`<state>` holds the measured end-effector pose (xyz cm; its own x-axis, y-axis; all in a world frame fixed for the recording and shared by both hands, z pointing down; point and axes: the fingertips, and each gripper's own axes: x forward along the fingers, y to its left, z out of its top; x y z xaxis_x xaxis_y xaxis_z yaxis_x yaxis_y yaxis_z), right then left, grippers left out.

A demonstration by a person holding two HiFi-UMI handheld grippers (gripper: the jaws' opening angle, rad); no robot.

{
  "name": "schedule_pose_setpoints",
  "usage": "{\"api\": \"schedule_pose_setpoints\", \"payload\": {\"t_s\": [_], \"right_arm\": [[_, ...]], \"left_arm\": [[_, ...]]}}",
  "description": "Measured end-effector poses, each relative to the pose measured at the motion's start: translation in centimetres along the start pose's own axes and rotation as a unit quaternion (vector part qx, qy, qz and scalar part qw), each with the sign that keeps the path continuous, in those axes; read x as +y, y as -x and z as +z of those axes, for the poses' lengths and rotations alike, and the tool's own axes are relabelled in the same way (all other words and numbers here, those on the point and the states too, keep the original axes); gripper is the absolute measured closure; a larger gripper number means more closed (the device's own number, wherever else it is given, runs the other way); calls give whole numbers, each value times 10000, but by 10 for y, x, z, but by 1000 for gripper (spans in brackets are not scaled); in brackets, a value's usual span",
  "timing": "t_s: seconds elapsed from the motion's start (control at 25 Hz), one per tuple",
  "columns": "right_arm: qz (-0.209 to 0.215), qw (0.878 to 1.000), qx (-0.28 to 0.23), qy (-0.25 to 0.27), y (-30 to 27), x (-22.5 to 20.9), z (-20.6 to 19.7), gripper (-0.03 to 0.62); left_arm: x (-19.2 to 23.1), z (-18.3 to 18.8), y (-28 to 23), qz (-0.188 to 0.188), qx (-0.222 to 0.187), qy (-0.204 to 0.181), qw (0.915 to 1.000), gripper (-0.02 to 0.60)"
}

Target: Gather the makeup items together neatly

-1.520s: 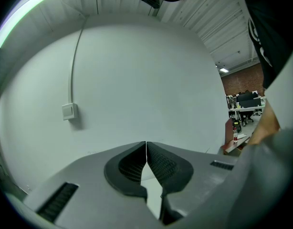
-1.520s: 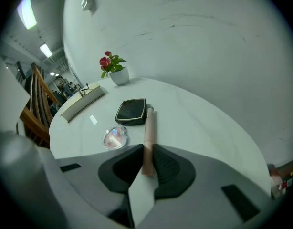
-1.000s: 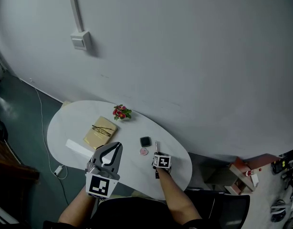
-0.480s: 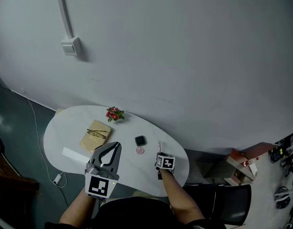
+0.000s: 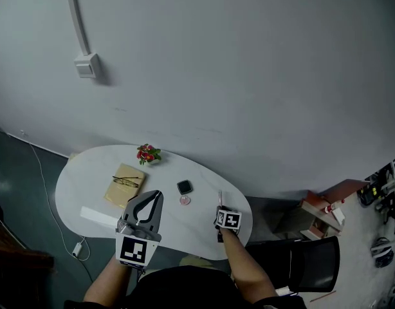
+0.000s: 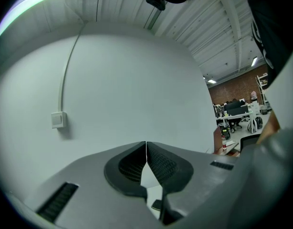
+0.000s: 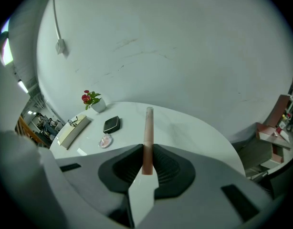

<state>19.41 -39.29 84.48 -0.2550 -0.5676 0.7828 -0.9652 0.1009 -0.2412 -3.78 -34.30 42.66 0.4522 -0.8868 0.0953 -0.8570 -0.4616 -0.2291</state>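
Note:
My right gripper (image 7: 147, 163) is shut on a slim pink makeup tube (image 7: 148, 137) that sticks out forward over the white oval table (image 7: 194, 132). In the head view this gripper (image 5: 221, 206) sits at the table's right end with the tube (image 5: 220, 197) pointing away. A black compact (image 7: 111, 124) (image 5: 184, 187) and a small pink round pot (image 7: 105, 140) (image 5: 184, 200) lie left of it, mid-table. My left gripper (image 5: 154, 196) is raised above the table's near edge, its jaws closed together with nothing between them (image 6: 146, 152).
A tan book with glasses on it (image 5: 125, 184) lies on the table's left part, a small red flower pot (image 5: 146, 153) stands at the back edge, and a white strip (image 5: 98, 216) lies near the front left. A grey wall rises behind; a black chair (image 5: 300, 262) stands at the right.
The head view has swung, so the table sits lower and further left in the picture. My right gripper with the tube has drifted slightly right, away from the compact. The left gripper stays put.

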Motion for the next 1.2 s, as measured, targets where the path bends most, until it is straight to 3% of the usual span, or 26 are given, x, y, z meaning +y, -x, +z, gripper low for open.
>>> {"api": "schedule_pose_setpoints", "payload": {"t_s": [0.72, 1.2], "right_arm": [[-549, 9980, 40, -308, 36, -50, -55, 514], [-833, 9958, 239, -279, 18, -70, -65, 514]], "left_arm": [[-27, -16, 20, -277, 18, 252, 9993, 557], [-27, -24, 4, -458, 89, 123, 9988, 557]]}}
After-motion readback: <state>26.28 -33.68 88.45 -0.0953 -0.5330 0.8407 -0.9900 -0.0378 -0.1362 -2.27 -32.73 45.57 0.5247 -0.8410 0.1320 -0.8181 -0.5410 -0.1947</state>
